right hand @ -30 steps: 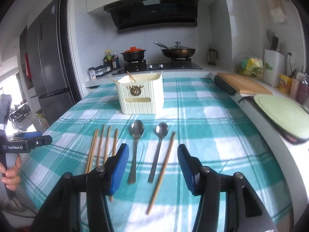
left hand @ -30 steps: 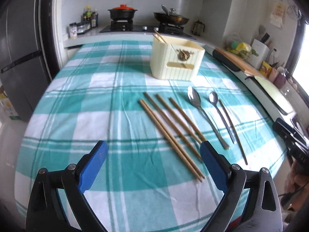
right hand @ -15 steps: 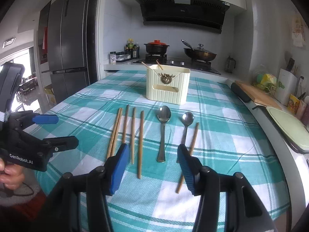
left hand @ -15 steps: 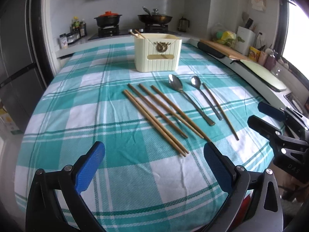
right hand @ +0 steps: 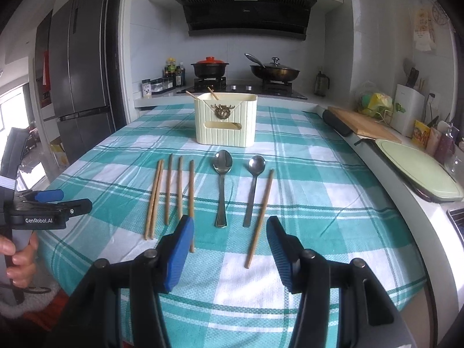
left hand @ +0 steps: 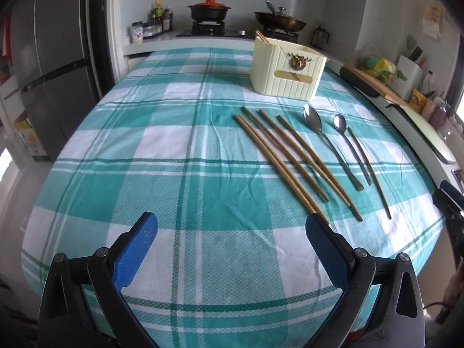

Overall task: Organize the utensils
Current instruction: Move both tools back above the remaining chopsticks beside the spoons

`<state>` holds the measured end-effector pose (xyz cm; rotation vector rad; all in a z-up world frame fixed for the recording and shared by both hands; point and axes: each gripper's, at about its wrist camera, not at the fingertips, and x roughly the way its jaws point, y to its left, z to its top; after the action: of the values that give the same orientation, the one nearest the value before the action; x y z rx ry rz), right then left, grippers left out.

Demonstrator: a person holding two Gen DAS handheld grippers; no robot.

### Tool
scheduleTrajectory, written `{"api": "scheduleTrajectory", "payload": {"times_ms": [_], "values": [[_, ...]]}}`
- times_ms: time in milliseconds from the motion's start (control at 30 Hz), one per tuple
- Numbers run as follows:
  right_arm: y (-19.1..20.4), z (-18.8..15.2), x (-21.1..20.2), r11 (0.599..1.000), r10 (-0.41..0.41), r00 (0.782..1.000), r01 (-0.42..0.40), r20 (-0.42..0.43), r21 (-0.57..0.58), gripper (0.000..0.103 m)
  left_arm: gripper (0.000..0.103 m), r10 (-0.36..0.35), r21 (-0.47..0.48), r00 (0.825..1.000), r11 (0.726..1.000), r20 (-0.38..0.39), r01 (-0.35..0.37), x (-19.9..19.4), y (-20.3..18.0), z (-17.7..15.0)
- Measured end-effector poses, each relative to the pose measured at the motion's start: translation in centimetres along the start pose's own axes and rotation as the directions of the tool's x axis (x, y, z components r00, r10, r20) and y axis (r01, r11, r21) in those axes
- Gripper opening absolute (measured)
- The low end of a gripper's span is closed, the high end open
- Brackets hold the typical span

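Several wooden chopsticks (right hand: 179,191) (left hand: 287,159) lie side by side on the checked tablecloth, with a large spoon (right hand: 222,179) (left hand: 327,145), a small spoon (right hand: 254,182) (left hand: 351,145) and one lone chopstick (right hand: 261,214) (left hand: 369,171) to their right. Behind them stands a cream utensil holder (right hand: 225,119) (left hand: 287,69) with two chopsticks poking out. My left gripper (left hand: 232,229) hovers wide open over the near cloth, left of the chopsticks. My right gripper (right hand: 229,229) is half open, empty, above the spoon handles.
The table (right hand: 333,174) ends at a white counter on the right bearing a cutting board (right hand: 362,121) and a green tray (right hand: 417,168). A stove with a pot and pan (right hand: 274,71) stands behind. A fridge (right hand: 78,87) is at the left. A hand (right hand: 17,258) holds the left gripper.
Both views have swung sideways across the table; the left gripper has come lower and nearer the cloth. The utensils have not moved, and neither gripper holds anything.
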<state>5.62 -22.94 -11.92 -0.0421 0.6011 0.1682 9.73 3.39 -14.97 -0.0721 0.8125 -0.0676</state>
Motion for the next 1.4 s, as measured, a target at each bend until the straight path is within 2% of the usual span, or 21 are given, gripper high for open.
{"api": "scheduleTrajectory", "payload": {"times_ms": [333, 567, 700, 867, 933, 1067, 1167, 1300, 1400], "values": [[-1.8, -0.8, 3.7, 0.998, 0.013, 0.998, -0.009, -0.066, 0.056, 0.053, 0.102, 0.105, 0.064, 0.994, 0.993, -0.011, -0.104, 2.0, -1.5, 0.5], [-2.9, -1.9, 5.1, 0.994, 0.03, 0.994, -0.019, -0.106, 0.108, 0.053, 0.102, 0.143, 0.113, 0.989, 0.984, -0.029, -0.138, 3.1, -2.4, 0.4], [-3.4, -1.9, 5.4, 0.993, 0.023, 0.993, -0.009, -0.112, 0.119, 0.053, 0.102, 0.134, 0.103, 0.99, 0.986, -0.043, -0.129, 3.5, -2.3, 0.5], [-3.7, -2.0, 5.8, 0.991, 0.025, 0.993, -0.01, -0.118, 0.131, 0.053, 0.102, 0.035, 0.025, 0.995, 0.999, -0.094, -0.033, 5.1, -1.9, 1.8], [-3.8, -2.1, 5.9, 0.991, 0.03, 0.992, -0.013, -0.12, 0.136, 0.053, 0.102, 0.018, 0.009, 0.995, 1.0, -0.098, -0.017, 6.0, -2.2, 2.6], [-4.2, -2.1, 5.6, 0.99, 0.024, 0.994, -0.009, -0.107, 0.14, 0.053, 0.102, 0.037, 0.006, 0.996, 0.999, -0.086, -0.037, 7.5, -3.1, 3.9], [-4.4, -2.1, 5.5, 0.989, 0.023, 0.994, -0.008, -0.103, 0.145, 0.053, 0.102, 0.06, 0.02, 0.993, 0.998, -0.105, -0.058, 9.0, -4.0, 4.2], [-4.7, -2.1, 5.6, 0.988, 0.022, 0.995, -0.006, -0.102, 0.152, 0.053, 0.103, 0.135, 0.063, 0.981, 0.99, -0.138, -0.127, 10.6, -4.6, 3.5], [-4.9, -2.2, 5.7, 0.988, 0.019, 0.994, -0.003, -0.105, 0.151, 0.053, 0.103, 0.126, 0.046, 0.983, 0.992, -0.133, -0.121, 10.6, -4.4, 3.5]]}}
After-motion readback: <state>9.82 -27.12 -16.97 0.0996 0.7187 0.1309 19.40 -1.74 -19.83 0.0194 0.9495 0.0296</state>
